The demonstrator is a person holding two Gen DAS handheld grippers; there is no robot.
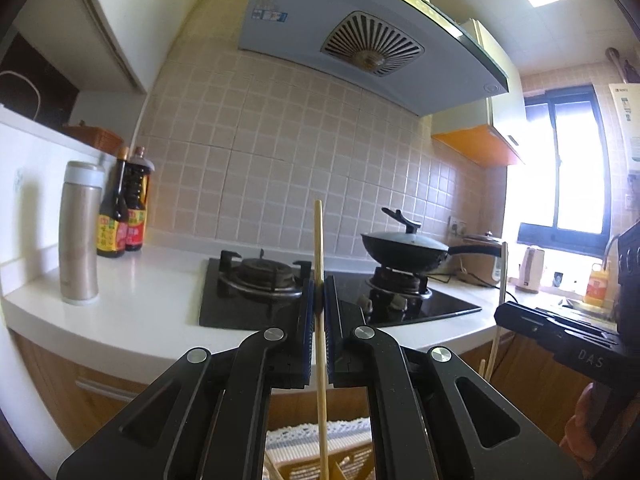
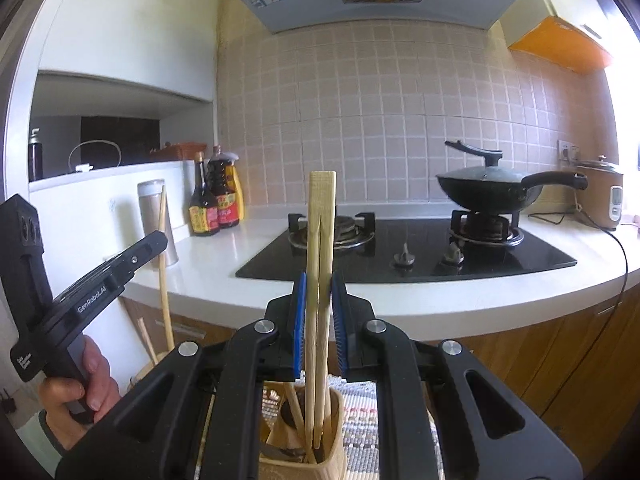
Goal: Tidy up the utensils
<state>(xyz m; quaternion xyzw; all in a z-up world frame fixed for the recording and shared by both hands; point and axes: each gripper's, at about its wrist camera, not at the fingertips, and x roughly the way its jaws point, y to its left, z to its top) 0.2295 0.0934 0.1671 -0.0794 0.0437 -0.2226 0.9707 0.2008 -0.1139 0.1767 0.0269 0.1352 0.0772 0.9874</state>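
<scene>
My left gripper [image 1: 319, 300] is shut on one thin wooden chopstick [image 1: 319, 248], held upright. It also shows at the left of the right wrist view [image 2: 162, 216]. My right gripper [image 2: 319, 284] is shut on wooden tongs [image 2: 320, 216], held upright with their lower ends inside a tan utensil holder [image 2: 334, 440] directly below. The holder has other wooden utensils [image 2: 294, 412] in it. The right gripper's body appears at the right of the left wrist view [image 1: 560, 332], with the tongs seen edge-on [image 1: 502, 280].
A white counter [image 2: 240, 240] carries a black gas hob [image 2: 400, 248], a lidded wok [image 2: 480, 192], sauce bottles [image 2: 216, 200], a steel flask [image 1: 78, 236] and a rice cooker [image 2: 604, 196]. A woven mat [image 2: 384, 400] lies under the holder. Wooden cabinets stand below the counter.
</scene>
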